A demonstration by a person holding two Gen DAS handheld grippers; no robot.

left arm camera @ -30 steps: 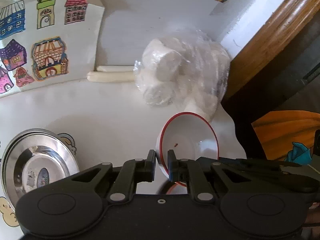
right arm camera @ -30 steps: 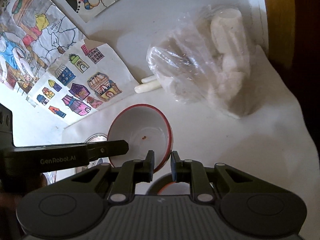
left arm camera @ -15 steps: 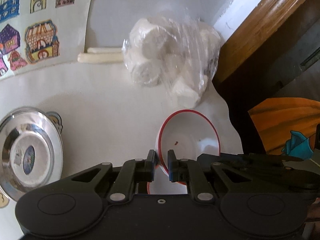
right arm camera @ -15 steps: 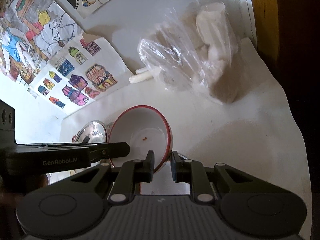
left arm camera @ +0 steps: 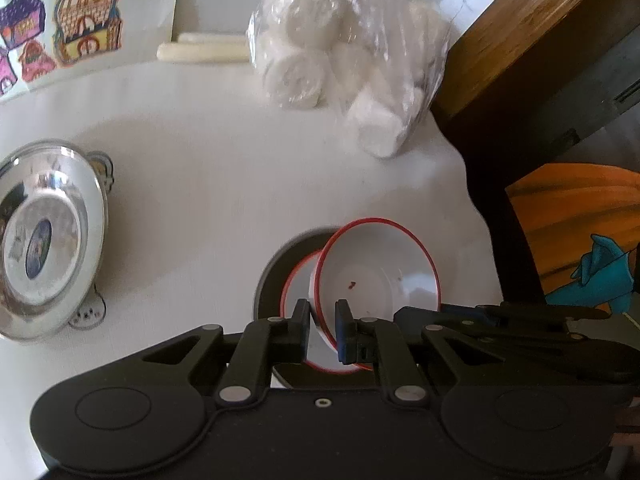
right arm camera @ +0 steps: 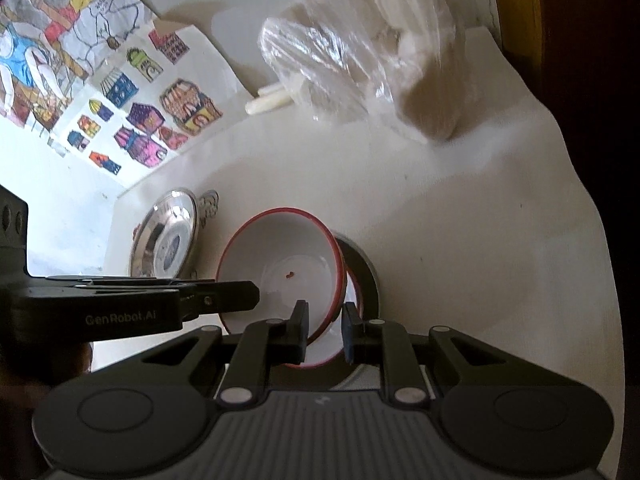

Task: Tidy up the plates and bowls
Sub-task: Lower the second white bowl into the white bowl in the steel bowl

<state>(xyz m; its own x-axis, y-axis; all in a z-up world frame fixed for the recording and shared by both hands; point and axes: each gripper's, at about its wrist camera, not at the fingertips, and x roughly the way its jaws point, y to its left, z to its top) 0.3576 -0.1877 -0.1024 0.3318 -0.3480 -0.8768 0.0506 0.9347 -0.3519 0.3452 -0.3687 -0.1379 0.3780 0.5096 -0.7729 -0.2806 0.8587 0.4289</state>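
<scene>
A white bowl with a red rim [left arm camera: 376, 276] hangs tilted between both grippers. My left gripper [left arm camera: 322, 328] is shut on its near-left rim, and my right gripper [right arm camera: 324, 328] is shut on the opposite rim of the same bowl [right arm camera: 280, 264]. Just under it sits a second red-rimmed white bowl [left arm camera: 298, 284] inside a grey dish [left arm camera: 270, 276], whose edge [right arm camera: 366, 272] also shows in the right wrist view. A shiny steel plate [left arm camera: 44, 240] lies on the white tabletop to the left. Each gripper's body appears at the side of the other's view.
A clear plastic bag of white cups [left arm camera: 344, 60] lies at the back, with two pale sticks [left arm camera: 200, 50] beside it. Coloured house drawings [right arm camera: 152, 120] lean at the back left. The table edge [left arm camera: 476, 208] drops off at the right, near a wooden frame [left arm camera: 520, 28].
Both grippers have carried the bowl down and away from the bag. The second bowl and grey dish have come into view beneath it. Both grips are unchanged.
</scene>
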